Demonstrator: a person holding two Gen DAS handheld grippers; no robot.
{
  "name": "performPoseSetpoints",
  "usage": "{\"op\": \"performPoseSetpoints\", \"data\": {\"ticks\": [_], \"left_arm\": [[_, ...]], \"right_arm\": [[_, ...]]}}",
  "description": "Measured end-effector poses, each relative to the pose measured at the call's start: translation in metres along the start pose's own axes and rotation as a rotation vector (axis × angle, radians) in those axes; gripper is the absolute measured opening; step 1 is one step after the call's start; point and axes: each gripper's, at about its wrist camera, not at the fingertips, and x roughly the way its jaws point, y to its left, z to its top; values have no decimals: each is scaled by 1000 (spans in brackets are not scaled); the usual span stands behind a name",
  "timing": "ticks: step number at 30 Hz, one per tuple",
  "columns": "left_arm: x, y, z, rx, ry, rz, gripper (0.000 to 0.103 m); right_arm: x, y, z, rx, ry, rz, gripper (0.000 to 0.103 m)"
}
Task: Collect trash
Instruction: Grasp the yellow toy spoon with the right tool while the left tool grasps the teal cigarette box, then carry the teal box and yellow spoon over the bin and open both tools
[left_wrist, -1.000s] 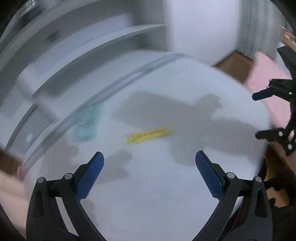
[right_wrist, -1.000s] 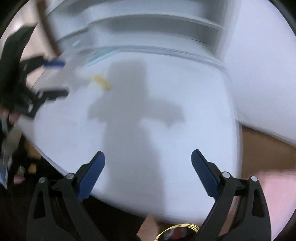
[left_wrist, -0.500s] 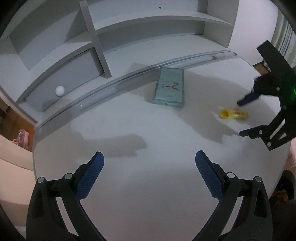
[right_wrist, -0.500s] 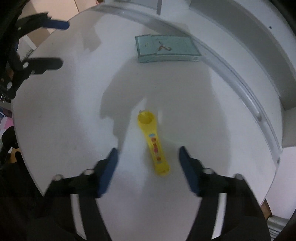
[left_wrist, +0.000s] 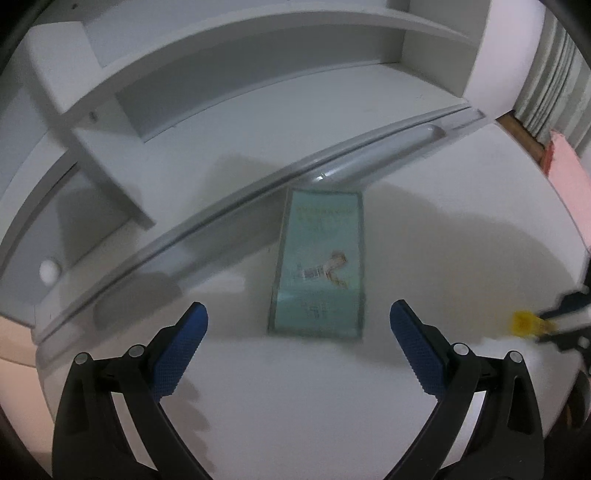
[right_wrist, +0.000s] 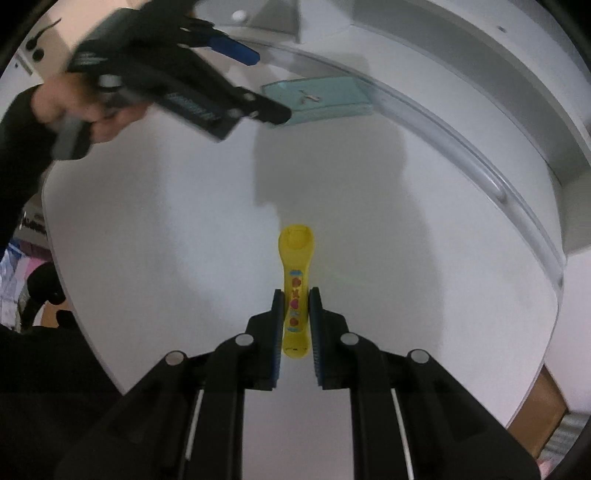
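White desk, shelf unit, drawer knob

A yellow wrapper, long and narrow with small coloured marks, lies flat on the white table. A flat teal box lies apart from it, against the table's back rail.

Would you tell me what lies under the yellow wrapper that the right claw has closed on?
Only the bare white table shows around the yellow wrapper. The right claw pinches its lower half; anything directly beneath it is hidden.
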Motion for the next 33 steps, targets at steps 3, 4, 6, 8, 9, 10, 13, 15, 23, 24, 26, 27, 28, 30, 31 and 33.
{"op": "performPoseSetpoints", "data": {"ticks": [3,4,6,8,9,10,13,15,23,24,26,27,28,30,31,33], "left_arm": [[11,-1,10,-11,10,-16,96],[13,-2,12,-11,13,-12,95],[17,-7,14,-1,15,-5,90],[19,-9,16,-4,17,-23,70],[16,-12,17,-13,12,-25,55],[14,-16,17,-3,10,-8,56],[1,-39,16,15,-15,-39,56],[-11,-63,17,43,-38,-39,56],[-77,-255,8,284,-184,-268,56],[-86,-289,2,329,-199,-315,56],[-104,-355,-13,427,-227,-416,56],[-109,-378,-19,458,-235,-444,56],[-114,-407,-29,499,-244,-478,56],[-118,-458,-50,568,-237,-537,56],[-116,-482,-61,599,-221,-571,56],[-106,-529,-85,655,-180,-634,56]], "right_arm": [[-9,-10,-22,59,-13,-14,14],[-12,-13,-31,79,-16,-19,14],[-18,-21,-52,131,-23,-33,14],[-23,-32,-81,184,-34,-41,14],[-26,-37,-96,221,-44,-46,14],[-29,-34,-106,254,-55,-48,14],[-48,-48,-157,370,-105,-65,14],[-56,-56,-192,461,-145,-93,14],[-95,-58,-379,902,-262,-285,14],[-96,-54,-409,974,-274,-304,14],[-94,-44,-458,1083,-272,-352,14],[-91,-39,-487,1150,-270,-371,14],[-88,-34,-509,1200,-269,-378,14],[-75,-18,-557,1303,-256,-399,14],[-68,-10,-575,1343,-251,-400,14],[-52,3,-614,1430,-245,-388,14]]}}
